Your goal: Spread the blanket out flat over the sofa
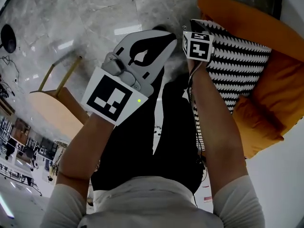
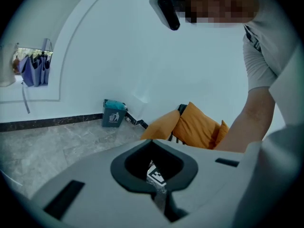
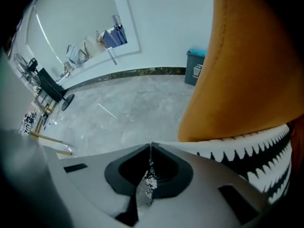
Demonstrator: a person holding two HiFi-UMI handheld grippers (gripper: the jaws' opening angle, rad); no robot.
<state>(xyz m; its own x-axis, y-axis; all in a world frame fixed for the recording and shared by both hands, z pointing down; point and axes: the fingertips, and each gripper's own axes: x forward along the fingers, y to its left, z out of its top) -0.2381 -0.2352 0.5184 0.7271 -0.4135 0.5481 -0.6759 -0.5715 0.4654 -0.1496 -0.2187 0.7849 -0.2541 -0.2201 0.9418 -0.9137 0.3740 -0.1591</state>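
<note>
The black-and-white zigzag blanket (image 1: pixel 237 65) lies bunched on the orange sofa (image 1: pixel 280 94), with one strip trailing down beside my right forearm. My right gripper (image 3: pixel 147 186) is shut on a pinch of the blanket's edge, and the patterned cloth (image 3: pixel 266 160) runs off to its right under an orange cushion (image 3: pixel 247 65). In the head view only its marker cube (image 1: pixel 197 45) shows, at the blanket's near corner. My left gripper (image 1: pixel 159 37) is held just left of it, jaws closed. In the left gripper view its jaws (image 2: pixel 159 196) pinch a scrap of black-and-white cloth.
A wooden side table (image 1: pixel 52 108) stands on the marble floor to my left. A green waste bin (image 2: pixel 113 114) sits against the white wall beside the sofa's orange cushions (image 2: pixel 199 125). Blue umbrellas (image 2: pixel 33 68) hang on the wall. My legs stand between the grippers and the floor.
</note>
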